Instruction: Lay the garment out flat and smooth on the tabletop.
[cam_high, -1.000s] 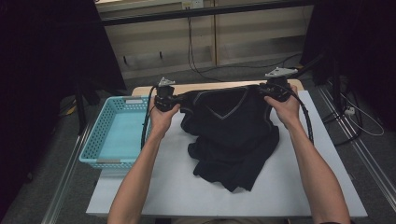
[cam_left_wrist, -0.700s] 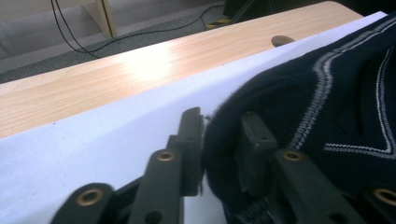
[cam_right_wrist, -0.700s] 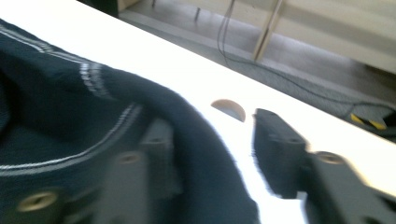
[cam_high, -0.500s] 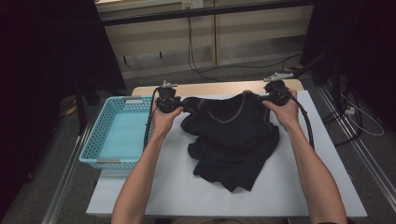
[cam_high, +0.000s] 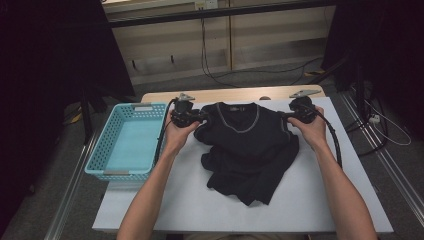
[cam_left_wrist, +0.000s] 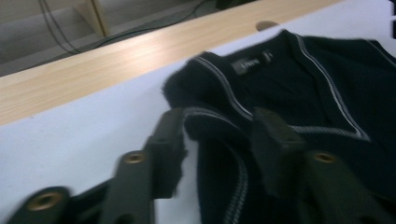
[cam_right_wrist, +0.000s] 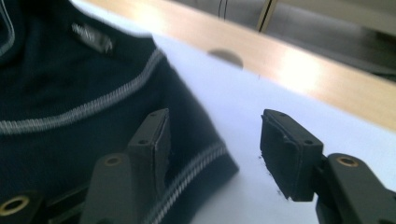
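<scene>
Left gripper (cam_high: 192, 116), upper centre-left of the high view: jaws have just been closing but stand apart, a shoulder fold of the black top (cam_high: 247, 150) loose between them. Right gripper (cam_high: 295, 116), upper right: jaws closing, parted, the other shoulder edge between, unpinched. Top lies mid-frame on the white table (cam_high: 325, 200); blue basket (cam_high: 97, 170) at left.

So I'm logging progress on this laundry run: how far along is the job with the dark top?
Done: the black V-neck top with pale trim lies on the white table, its shoulders spread. In hand: the left gripper and right gripper sit at the two shoulders, jaws just opened, pads off the cloth. Left: the lower half is bunched and nothing is folded; the turquoise plastic basket holds nothing.
</scene>
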